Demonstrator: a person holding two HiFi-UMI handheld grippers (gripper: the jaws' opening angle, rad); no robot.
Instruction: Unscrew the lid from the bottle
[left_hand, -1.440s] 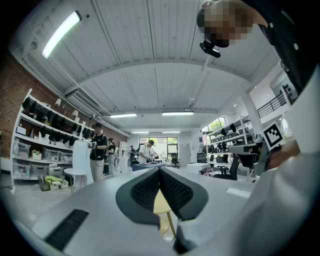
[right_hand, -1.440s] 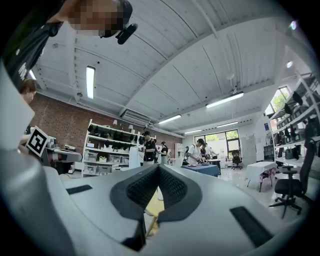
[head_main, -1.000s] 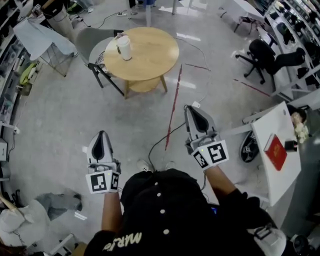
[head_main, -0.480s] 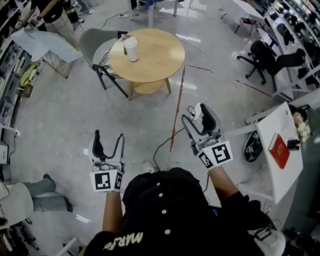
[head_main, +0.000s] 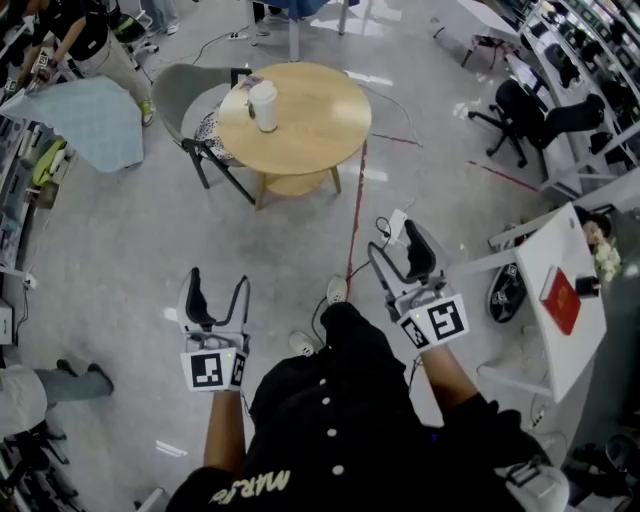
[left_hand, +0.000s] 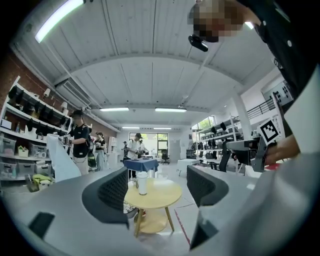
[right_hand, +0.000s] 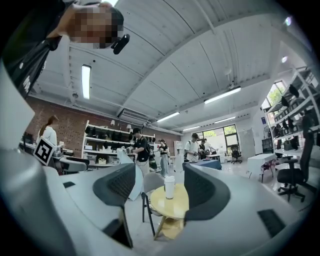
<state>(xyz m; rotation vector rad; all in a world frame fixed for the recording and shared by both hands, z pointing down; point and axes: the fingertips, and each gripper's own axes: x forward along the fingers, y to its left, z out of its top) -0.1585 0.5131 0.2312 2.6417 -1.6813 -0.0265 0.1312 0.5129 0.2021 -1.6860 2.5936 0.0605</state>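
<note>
A white bottle (head_main: 264, 105) with a lid stands upright on the round wooden table (head_main: 310, 120) some way ahead of me. It also shows far off between the jaws as the bottle (left_hand: 142, 183) in the left gripper view and the bottle (right_hand: 169, 187) in the right gripper view. My left gripper (head_main: 214, 287) is held out over the floor, open and empty. My right gripper (head_main: 398, 245) is also open and empty, a little further forward on the right. Both are well short of the table.
A grey chair (head_main: 190, 95) stands at the table's left. A red line and a black cable (head_main: 352, 225) run across the floor. A white desk (head_main: 560, 300) with a red book is at right, an office chair (head_main: 530, 110) beyond. People stand by shelves at far left.
Both grippers were shut a second ago and now stand open. I have walked closer to the table, which sits slightly lower and nearer in view.
</note>
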